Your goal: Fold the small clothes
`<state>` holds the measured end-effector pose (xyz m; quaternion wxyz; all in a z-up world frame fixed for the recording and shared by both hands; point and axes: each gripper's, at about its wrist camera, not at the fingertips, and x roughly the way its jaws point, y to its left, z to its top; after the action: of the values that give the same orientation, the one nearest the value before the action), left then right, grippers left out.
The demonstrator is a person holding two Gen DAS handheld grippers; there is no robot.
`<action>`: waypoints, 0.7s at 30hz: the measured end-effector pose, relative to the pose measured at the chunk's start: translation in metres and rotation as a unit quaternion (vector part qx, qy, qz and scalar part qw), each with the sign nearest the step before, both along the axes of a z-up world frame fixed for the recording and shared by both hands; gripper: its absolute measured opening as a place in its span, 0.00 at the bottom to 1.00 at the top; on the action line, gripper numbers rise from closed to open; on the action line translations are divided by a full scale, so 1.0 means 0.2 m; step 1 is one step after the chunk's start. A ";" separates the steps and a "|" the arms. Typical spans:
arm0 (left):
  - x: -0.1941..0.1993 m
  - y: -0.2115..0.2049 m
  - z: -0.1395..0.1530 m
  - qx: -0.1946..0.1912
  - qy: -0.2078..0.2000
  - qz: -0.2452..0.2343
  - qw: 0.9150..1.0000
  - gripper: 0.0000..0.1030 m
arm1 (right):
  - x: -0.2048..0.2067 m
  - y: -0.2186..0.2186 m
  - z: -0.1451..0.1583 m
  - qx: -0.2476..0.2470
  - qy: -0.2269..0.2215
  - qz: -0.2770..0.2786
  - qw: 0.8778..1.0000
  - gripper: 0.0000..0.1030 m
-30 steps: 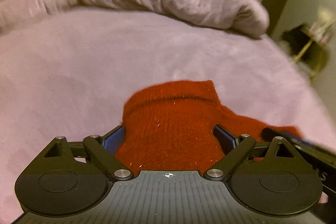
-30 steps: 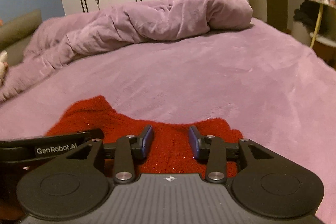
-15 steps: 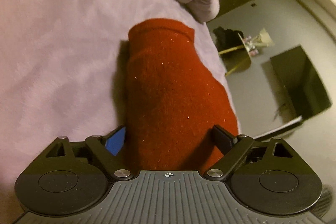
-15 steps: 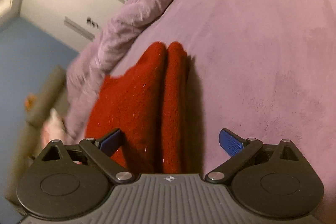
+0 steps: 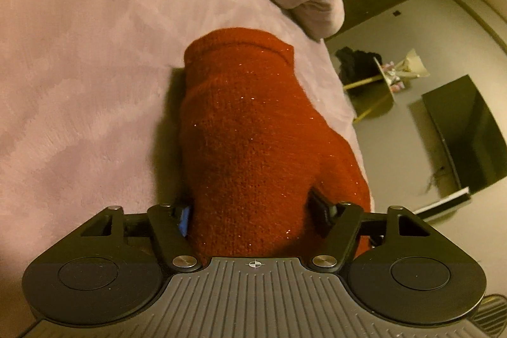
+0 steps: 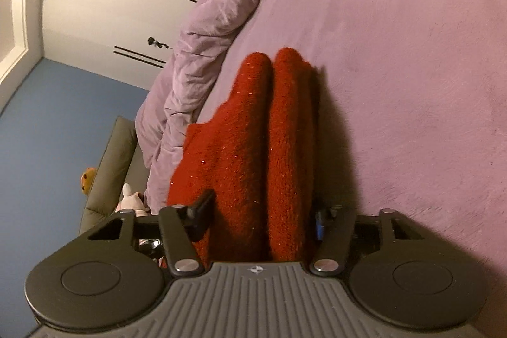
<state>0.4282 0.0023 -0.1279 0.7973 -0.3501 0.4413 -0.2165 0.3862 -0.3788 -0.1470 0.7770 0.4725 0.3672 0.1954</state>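
Note:
A small red knitted garment (image 5: 253, 132) hangs above the purple bed (image 5: 79, 84), folded into thick layers. My left gripper (image 5: 253, 214) is shut on one end of it, the fingers pressed against both sides of the bundle. In the right wrist view the garment (image 6: 263, 148) shows two doubled folds side by side. My right gripper (image 6: 263, 217) is shut on the other end, its fingers against the fabric. Both cameras are rolled sideways, with the garment casting a shadow on the bed.
A crumpled purple duvet (image 6: 202, 53) lies along the far side of the bed by white wardrobe doors (image 6: 111, 5). The bed edge, a small yellow-legged side table (image 5: 380, 84) and a dark screen (image 5: 465, 132) lie to the right in the left view.
One second ago the garment lay flat on the bed. Both grippers have since lifted it and rolled sideways. The right gripper's fingers have closed in on the folds over the last half second.

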 end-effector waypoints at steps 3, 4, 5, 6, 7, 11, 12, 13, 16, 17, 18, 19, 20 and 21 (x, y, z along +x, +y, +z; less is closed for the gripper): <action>-0.02 -0.01 0.07 0.012 -0.009 -0.001 1.000 0.68 | -0.01 0.03 0.06 -0.009 -0.004 -0.003 1.000 0.49; -0.03 -0.02 0.09 0.014 -0.012 -0.002 1.000 0.67 | -0.02 0.05 0.09 -0.014 -0.007 -0.003 1.000 0.48; -0.03 -0.02 0.12 0.014 -0.015 -0.003 1.000 0.67 | -0.02 0.07 0.12 -0.018 -0.009 -0.001 1.000 0.48; -0.04 -0.02 0.15 0.017 -0.017 -0.004 1.000 0.67 | -0.03 0.08 0.15 -0.024 -0.011 0.002 1.000 0.48; -0.05 -0.02 0.18 0.019 -0.018 -0.004 1.000 0.67 | -0.03 0.12 0.19 -0.036 -0.016 0.006 0.999 0.48; -0.11 0.04 0.30 0.030 -0.026 0.012 0.999 0.67 | -0.05 0.21 0.29 -0.041 -0.023 0.013 0.999 0.48; -0.13 0.07 0.32 0.031 -0.027 0.017 0.999 0.67 | -0.05 0.23 0.31 -0.038 -0.026 0.015 0.999 0.48; -0.16 0.10 0.35 0.035 -0.028 0.022 0.999 0.67 | -0.05 0.26 0.33 -0.035 -0.028 0.018 0.999 0.48; -0.22 0.21 0.41 0.061 -0.028 0.040 0.997 0.68 | -0.04 0.37 0.36 -0.033 -0.024 0.035 0.999 0.48; -0.25 0.25 0.42 0.071 -0.026 0.046 0.996 0.68 | -0.03 0.42 0.36 -0.035 -0.021 0.043 0.998 0.48; -0.26 0.28 0.43 0.079 -0.023 0.052 0.995 0.68 | -0.03 0.47 0.35 -0.038 -0.019 0.050 0.998 0.48; -0.27 0.32 0.42 0.084 -0.017 0.059 0.995 0.68 | -0.03 0.52 0.34 -0.041 -0.014 0.056 0.997 0.47; -0.29 0.36 0.41 0.090 -0.011 0.066 0.994 0.68 | -0.02 0.56 0.33 -0.043 -0.010 0.062 0.997 0.47; -0.31 0.38 0.39 0.094 -0.007 0.071 0.993 0.68 | -0.02 0.61 0.31 -0.043 -0.005 0.068 0.997 0.47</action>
<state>0.3668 0.0789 -0.0491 0.8431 -0.3028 0.4281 -0.1189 0.3819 -0.2576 -0.0842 0.7832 0.4121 0.4027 0.2337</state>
